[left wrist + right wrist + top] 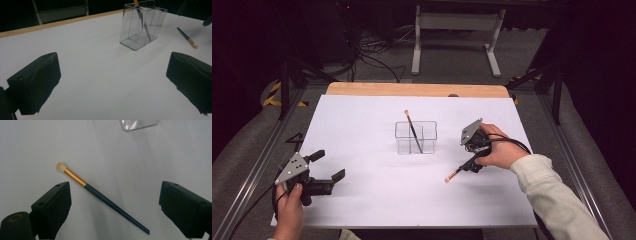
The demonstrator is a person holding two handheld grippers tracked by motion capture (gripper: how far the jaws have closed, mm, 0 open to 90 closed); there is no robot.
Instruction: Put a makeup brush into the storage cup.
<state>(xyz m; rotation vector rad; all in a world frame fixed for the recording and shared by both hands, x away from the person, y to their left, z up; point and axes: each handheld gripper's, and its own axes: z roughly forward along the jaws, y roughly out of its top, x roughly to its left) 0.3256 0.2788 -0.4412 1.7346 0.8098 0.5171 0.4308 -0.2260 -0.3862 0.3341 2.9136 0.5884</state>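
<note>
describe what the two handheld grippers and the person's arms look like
Both the left gripper and the right gripper are black, each with two blocky black padded jaws and a grey three-cornered plate on top. A thin black cable loops from the right one. The right arm wears a cream long sleeve with a ribbed cuff.

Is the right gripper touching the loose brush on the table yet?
Apart. The right gripper view shows the right gripper open, its jaws wide on either side of the brush, with bare table between each pad and the handle.
</note>
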